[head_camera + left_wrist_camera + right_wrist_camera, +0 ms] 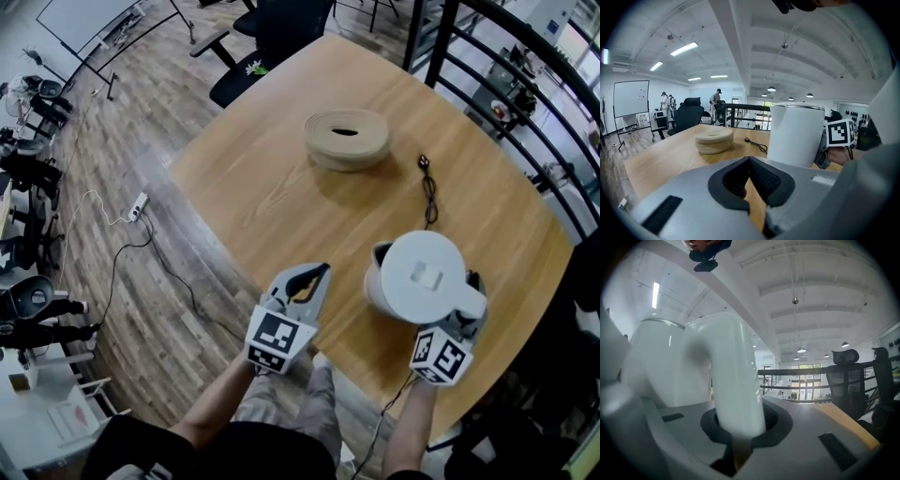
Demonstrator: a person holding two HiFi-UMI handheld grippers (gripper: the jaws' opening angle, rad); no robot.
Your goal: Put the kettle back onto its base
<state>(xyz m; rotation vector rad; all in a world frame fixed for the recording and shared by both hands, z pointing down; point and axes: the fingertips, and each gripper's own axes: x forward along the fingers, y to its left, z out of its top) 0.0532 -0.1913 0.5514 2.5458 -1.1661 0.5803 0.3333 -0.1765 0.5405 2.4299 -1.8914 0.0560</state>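
Observation:
The white kettle (pixel 422 277) stands upright near the table's front edge, lid up. My right gripper (pixel 467 292) is shut on its curved handle (pixel 733 380), which fills the gap between the pads; the kettle's body (pixel 651 366) is at the left. I cannot tell whether its bottom touches the wood. The round beige base (pixel 345 139) lies farther back on the table, apart from the kettle, and also shows beyond my left jaws as the base (pixel 713 139). My left gripper (pixel 322 272) hovers left of the kettle (pixel 794 133), shut and holding nothing.
A black cord with a plug (pixel 428 192) lies on the wooden table (pixel 253 197) between base and kettle. A black railing (pixel 506 84) runs along the right side. An office chair (pixel 281 28) stands behind the table. Cables and a power strip (pixel 139 206) lie on the floor.

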